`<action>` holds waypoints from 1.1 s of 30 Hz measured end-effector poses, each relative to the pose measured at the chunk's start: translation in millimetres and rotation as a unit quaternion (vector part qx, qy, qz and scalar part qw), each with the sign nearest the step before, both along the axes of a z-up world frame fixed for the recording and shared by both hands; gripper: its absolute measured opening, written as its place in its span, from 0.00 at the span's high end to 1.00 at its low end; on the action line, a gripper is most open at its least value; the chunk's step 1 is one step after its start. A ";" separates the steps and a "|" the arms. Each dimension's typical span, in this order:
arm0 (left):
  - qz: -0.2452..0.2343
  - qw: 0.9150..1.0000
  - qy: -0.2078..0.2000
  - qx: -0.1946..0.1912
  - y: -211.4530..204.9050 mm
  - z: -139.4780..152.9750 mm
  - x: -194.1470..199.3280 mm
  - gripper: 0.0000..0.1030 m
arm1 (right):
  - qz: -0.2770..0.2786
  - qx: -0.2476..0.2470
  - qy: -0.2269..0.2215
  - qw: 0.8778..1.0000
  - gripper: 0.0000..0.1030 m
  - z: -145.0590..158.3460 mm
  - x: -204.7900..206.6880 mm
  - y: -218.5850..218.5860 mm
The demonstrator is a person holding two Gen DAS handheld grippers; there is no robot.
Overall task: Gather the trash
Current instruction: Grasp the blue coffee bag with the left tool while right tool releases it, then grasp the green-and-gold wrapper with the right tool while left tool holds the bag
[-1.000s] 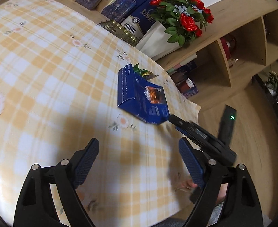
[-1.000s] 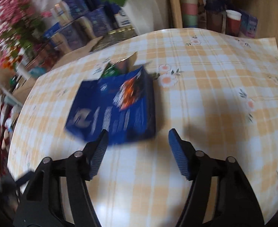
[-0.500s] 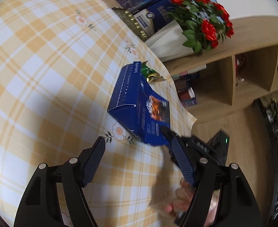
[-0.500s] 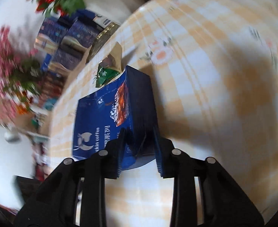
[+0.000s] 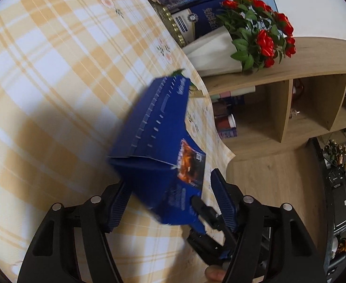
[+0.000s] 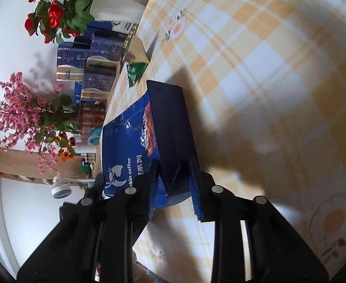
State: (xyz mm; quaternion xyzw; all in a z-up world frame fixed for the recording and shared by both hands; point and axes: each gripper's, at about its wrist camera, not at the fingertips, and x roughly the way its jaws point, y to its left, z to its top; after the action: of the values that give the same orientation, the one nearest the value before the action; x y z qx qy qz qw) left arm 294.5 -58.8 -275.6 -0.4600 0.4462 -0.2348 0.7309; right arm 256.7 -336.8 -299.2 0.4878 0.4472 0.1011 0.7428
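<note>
The blue coffee box [image 6: 158,141] is tipped up off the checked table [image 5: 55,70], near its edge, with the right gripper [image 6: 174,189] pinching one narrow end wall between its pads. The left gripper [image 5: 170,202] is closing around the opposite lower corner, the box between its jaws; the left pad looks to touch, but blur hides whether the right pad does. The box looks like thin card, light and probably empty, so it should crush or fold under a hard squeeze; the stiffer corners and folded end seams seem the best places to grip. A green wrapper [image 6: 136,69] lies just behind the box, mostly hidden in the left view. No bin shows, and whether the box holds anything cannot be told.
</note>
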 end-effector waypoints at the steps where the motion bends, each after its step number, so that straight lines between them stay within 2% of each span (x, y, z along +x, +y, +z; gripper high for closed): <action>1: 0.001 1.000 0.000 0.002 -1.7 -0.3 -0.2 0.44 | 0.007 -0.001 0.001 1.000 0.73 0.3 -1.3 2.7; 2: 0.004 1.000 0.000 0.005 -1.3 -0.8 -0.6 0.50 | 0.011 -0.002 0.002 1.000 0.73 1.0 -2.1 3.7; 3: 0.010 1.000 0.001 0.012 1.5 -1.7 -1.1 0.69 | 0.017 -0.002 0.003 1.000 0.73 2.0 -2.4 4.4; 4: 0.013 1.000 0.003 0.018 4.8 -2.6 -1.3 0.79 | 0.028 -0.006 0.005 1.000 0.73 4.0 -1.0 6.0; 5: 0.010 1.000 0.001 0.012 10.5 -4.1 -1.5 0.79 | 0.046 -0.015 0.010 0.999 0.73 6.8 2.2 9.1; 6: 0.006 1.000 -0.004 0.015 13.2 -2.8 -2.3 0.80 | 0.063 -0.029 0.015 0.997 0.68 11.2 5.7 12.8; 8: -0.001 0.999 -0.029 0.038 19.0 6.3 -5.1 0.81 | 0.077 -0.067 0.015 0.995 0.62 22.3 11.2 16.7; 10: -0.006 0.996 -0.054 0.067 28.3 19.3 -6.8 0.82 | 0.081 -0.102 0.001 0.991 0.61 35.3 21.5 15.6; 13: 0.003 0.992 -0.074 0.099 49.6 34.9 -6.3 0.82 | 0.071 -0.141 -0.006 0.987 0.61 48.4 46.4 7.8; 16: 0.014 0.987 -0.094 0.132 74.3 50.9 -3.6 0.82 | 0.052 -0.156 -0.004 0.986 0.61 53.6 83.0 -0.9; 18: 0.017 0.983 -0.107 0.148 88.4 60.1 -1.9 0.82 | 0.040 -0.181 -0.012 0.983 0.57 57.3 107.1 -1.7; 20: 0.022 0.980 -0.114 0.159 100.9 66.0 -0.3 0.82 | 0.046 -0.252 -0.034 0.966 0.49 64.4 131.4 9.7; 22: 0.026 0.978 -0.120 0.171 114.0 71.4 1.7 0.82 | 0.064 -0.331 -0.052 0.940 0.42 74.5 161.9 23.6; 23: 0.026 0.976 -0.124 0.176 118.7 73.8 2.4 0.82 | 0.073 -0.351 -0.056 0.932 0.40 74.2 172.2 27.3; 24: 0.026 0.974 -0.127 0.183 122.7 75.9 3.1 0.82 | 0.076 -0.358 -0.056 0.929 0.40 72.4 186.4 32.3; 26: 0.024 0.971 -0.133 0.197 128.9 78.6 3.8 0.82 | 0.066 -0.338 -0.050 0.938 0.38 67.6 201.1 30.5; 29: 0.023 0.970 -0.134 0.200 134.3 78.2 5.4 0.82 | 0.047 -0.315 -0.019 0.948 0.40 56.2 219.8 27.7; 30: 0.023 0.971 -0.133 0.198 136.9 77.4 5.5 0.82 | 0.044 -0.308 -0.007 0.950 0.55 52.9 224.8 28.0; 31: 0.023 0.971 -0.132 0.197 138.5 77.4 5.6 0.82 | 0.035 -0.272 -0.015 0.961 0.64 52.2 224.2 23.4; 33: 0.021 0.970 -0.136 0.201 138.3 79.2 4.4 0.82 | 0.027 -0.262 -0.019 0.965 0.71 57.2 216.0 25.2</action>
State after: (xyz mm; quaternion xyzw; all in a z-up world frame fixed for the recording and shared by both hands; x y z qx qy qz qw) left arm 298.9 79.5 -196.4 -0.2770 0.3709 -0.1852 0.8669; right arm 472.7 -311.7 -242.0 0.2621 0.4568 0.0095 0.8500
